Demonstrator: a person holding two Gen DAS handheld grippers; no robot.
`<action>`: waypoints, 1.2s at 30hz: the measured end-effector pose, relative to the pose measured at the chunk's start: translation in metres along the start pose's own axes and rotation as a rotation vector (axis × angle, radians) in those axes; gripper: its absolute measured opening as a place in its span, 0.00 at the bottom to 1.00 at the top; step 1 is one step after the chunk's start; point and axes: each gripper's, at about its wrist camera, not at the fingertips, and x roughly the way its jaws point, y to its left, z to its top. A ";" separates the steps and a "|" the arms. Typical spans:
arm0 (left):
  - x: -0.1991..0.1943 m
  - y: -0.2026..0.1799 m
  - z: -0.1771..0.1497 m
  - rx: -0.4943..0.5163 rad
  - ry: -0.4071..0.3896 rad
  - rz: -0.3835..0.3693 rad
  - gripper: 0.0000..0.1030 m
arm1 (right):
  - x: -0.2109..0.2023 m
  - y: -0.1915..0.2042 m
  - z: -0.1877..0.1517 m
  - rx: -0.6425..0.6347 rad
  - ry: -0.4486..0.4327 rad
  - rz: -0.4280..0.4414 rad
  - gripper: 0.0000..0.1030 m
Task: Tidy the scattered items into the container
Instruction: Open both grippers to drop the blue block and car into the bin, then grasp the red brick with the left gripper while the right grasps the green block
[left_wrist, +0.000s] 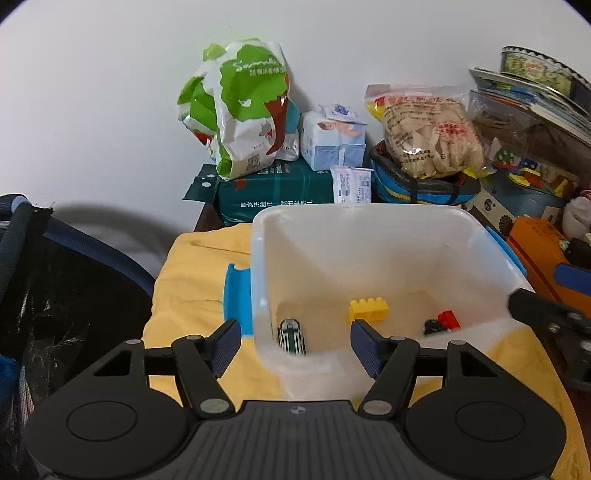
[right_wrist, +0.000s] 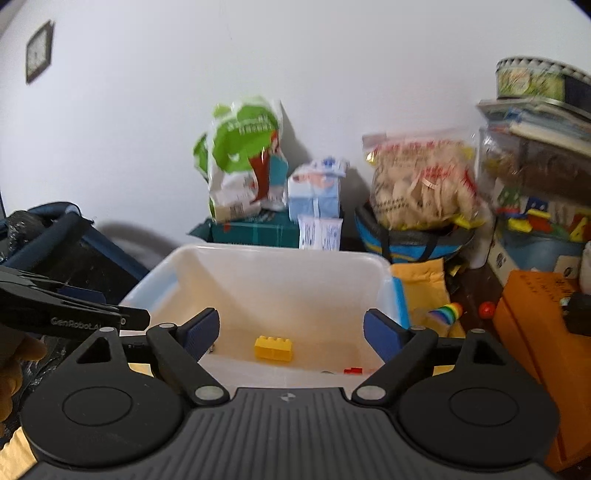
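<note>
1. At the centre of both wrist views, a translucent white plastic storage container (left_wrist: 369, 236) with blue side latches is seen standing on a yellow cloth (left_wrist: 192, 280).
2. Three items are already held inside it: a yellow plastic building brick (left_wrist: 368, 309) near the middle of the floor, a green-and-white toy car (left_wrist: 291, 336) at about 8 o'clock from the brick, and a small red-and-black toy (left_wrist: 443, 323) at about 4 o'clock.
3. The left gripper (left_wrist: 293, 343) is held above the container's near rim, its jaws spread wide and nothing gripped.
4. The right gripper (right_wrist: 290, 334) is likewise spread wide and empty, poised over the near edge.
5. Outside the container, at 3 o'clock in the right wrist view, a rainbow-striped toy (right_wrist: 447, 313) and a small red ball (right_wrist: 487, 309) are left lying; the task is judged partly done.
</note>
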 end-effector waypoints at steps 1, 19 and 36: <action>-0.007 -0.002 -0.006 0.012 -0.016 0.008 0.67 | -0.009 0.002 -0.005 -0.009 -0.014 0.002 0.87; -0.002 -0.024 -0.112 0.072 0.091 0.037 0.66 | -0.047 0.035 -0.135 -0.050 0.164 0.051 0.77; 0.016 -0.026 -0.133 0.136 0.032 0.004 0.63 | -0.036 0.046 -0.152 -0.029 0.149 0.049 0.69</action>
